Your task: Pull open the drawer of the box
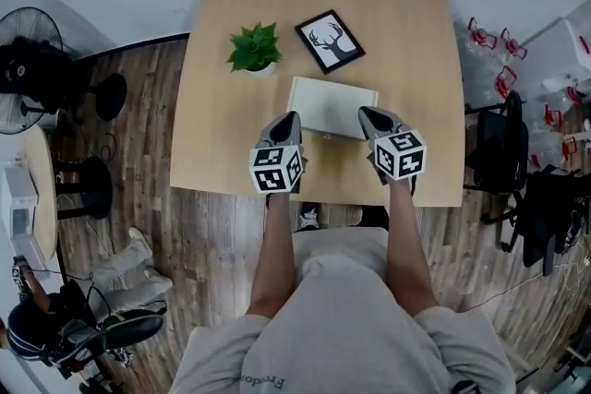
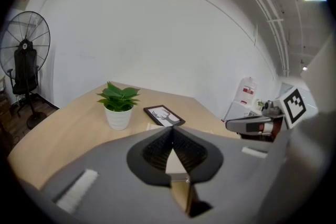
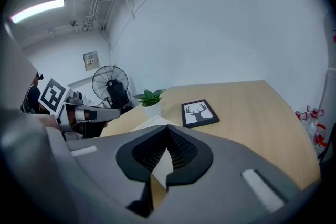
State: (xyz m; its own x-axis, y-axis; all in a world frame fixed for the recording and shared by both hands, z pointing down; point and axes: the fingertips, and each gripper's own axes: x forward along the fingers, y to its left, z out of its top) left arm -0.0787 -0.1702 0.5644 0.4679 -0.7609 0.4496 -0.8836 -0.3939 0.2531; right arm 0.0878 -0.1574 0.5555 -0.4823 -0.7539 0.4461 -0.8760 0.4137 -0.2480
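Head view: the white box (image 1: 332, 106) sits pretty much dead centre of the bench (image 1: 231, 152), with a small potted plant (image 1: 255, 49) to its upper left and a framed deer picture (image 1: 330, 41) just above it. The left gripper (image 1: 289, 116) and right gripper (image 1: 367, 112) sit at the box's lower corners, tips right at its near edge; touching or not, can't tell. Left gripper view: jaws pinched together at the tip with nothing between them, plant and picture beyond, right gripper at the right of the frame. Right gripper view: same deal, jaws closed and empty, a sliver of box peeking over them mid-frame, a fan (image 3: 109, 84) further left.
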